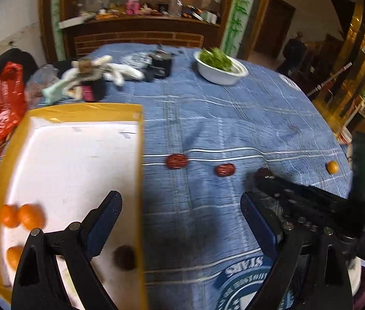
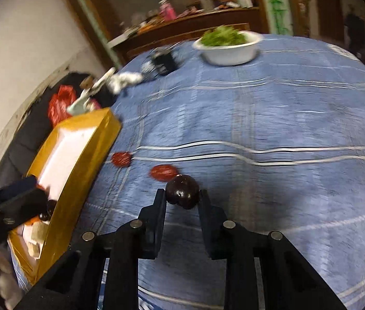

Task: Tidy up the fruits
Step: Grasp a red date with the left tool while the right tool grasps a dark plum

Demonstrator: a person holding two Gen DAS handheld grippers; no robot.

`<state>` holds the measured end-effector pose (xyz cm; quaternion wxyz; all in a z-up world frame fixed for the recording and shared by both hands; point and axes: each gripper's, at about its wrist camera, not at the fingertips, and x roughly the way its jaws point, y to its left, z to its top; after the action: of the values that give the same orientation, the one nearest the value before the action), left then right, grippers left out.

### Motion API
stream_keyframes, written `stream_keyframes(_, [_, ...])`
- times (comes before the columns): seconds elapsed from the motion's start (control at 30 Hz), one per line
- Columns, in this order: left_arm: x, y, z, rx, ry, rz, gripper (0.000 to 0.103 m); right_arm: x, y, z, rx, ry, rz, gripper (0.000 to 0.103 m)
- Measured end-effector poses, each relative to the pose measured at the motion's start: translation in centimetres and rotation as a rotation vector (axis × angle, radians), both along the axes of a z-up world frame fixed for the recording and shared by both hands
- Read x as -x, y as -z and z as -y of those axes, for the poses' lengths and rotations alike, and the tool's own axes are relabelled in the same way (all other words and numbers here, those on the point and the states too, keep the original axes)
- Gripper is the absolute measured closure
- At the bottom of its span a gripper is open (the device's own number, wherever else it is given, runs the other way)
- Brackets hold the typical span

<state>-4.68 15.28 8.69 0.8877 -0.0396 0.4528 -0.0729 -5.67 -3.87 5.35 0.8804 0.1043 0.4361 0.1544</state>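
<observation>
My right gripper (image 2: pixel 182 193) is shut on a dark round fruit (image 2: pixel 182 192) just above the blue checked cloth. Two red dates (image 2: pixel 121 159) (image 2: pixel 164 172) lie beyond it on the cloth, also in the left wrist view (image 1: pixel 176 161) (image 1: pixel 224 169). My left gripper (image 1: pixel 181 201) stands open and holds nothing, one finger over the yellow-rimmed white tray (image 1: pixel 79 111), the other over the cloth. In the tray lie three oranges (image 1: pixel 31 215) and a dark fruit (image 1: pixel 125 257). A small orange (image 1: pixel 332 167) sits on the cloth at the far right.
A white bowl of greens (image 1: pixel 218 69) stands at the back of the round table. Gloves, a black box and small clutter (image 1: pixel 105 72) lie behind the tray. A red bag (image 1: pixel 4 100) hangs at the left. The table edge curves off on the right.
</observation>
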Motion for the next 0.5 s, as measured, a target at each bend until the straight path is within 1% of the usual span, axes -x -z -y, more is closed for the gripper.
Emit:
stream_keyframes(0.03, [-0.5,0.4,0.8,-0.011,0.013,-0.006,0.011,0.1,0.0,0.7,-0.003,0.019,0.001,0.076])
stream_keyframes(0.07, [-1.2,0.8,1.9,-0.03,0.038,-0.01,0.016,0.2,0.0,1.4,-0.013,0.038,0.0,0.076])
stream_keyframes(0.1, [-1.8,1.2,2.7,-0.044,0.057,-0.014,0.028,0.0,0.1,2.2,-0.027,0.057,-0.007,0.076])
stream_keyframes(0.13, [-2.7,1.7,3.7,-0.058,0.082,-0.024,0.036,-0.3,0.3,2.6,-0.038,0.068,-0.013,0.076])
stream_keyframes(0.17, [-3.3,2.2,4.3,-0.064,0.094,-0.036,0.051,-0.5,0.4,2.9,-0.048,0.073,-0.018,0.076])
stream_keyframes(0.2, [-4.2,2.9,4.9,-0.071,0.104,-0.055,0.057,-0.6,0.4,3.0,-0.051,0.073,-0.022,0.076])
stream_keyframes(0.23, [-4.8,3.4,5.4,-0.077,0.11,-0.066,0.057,-0.7,0.4,3.2,-0.054,0.071,-0.025,0.076])
stream_keyframes(0.3, [-5.8,4.6,6.2,-0.118,0.113,-0.07,0.057,-0.7,0.3,3.2,-0.064,0.064,-0.025,0.076])
stream_keyframes(0.4, [-6.3,5.7,7.1,-0.15,0.144,-0.073,0.057,-0.7,0.0,3.2,-0.066,0.055,-0.017,0.076])
stream_keyframes(0.5, [-6.4,6.3,7.7,-0.178,0.159,-0.075,0.054,-0.8,0.2,2.9,-0.072,0.049,-0.019,0.075])
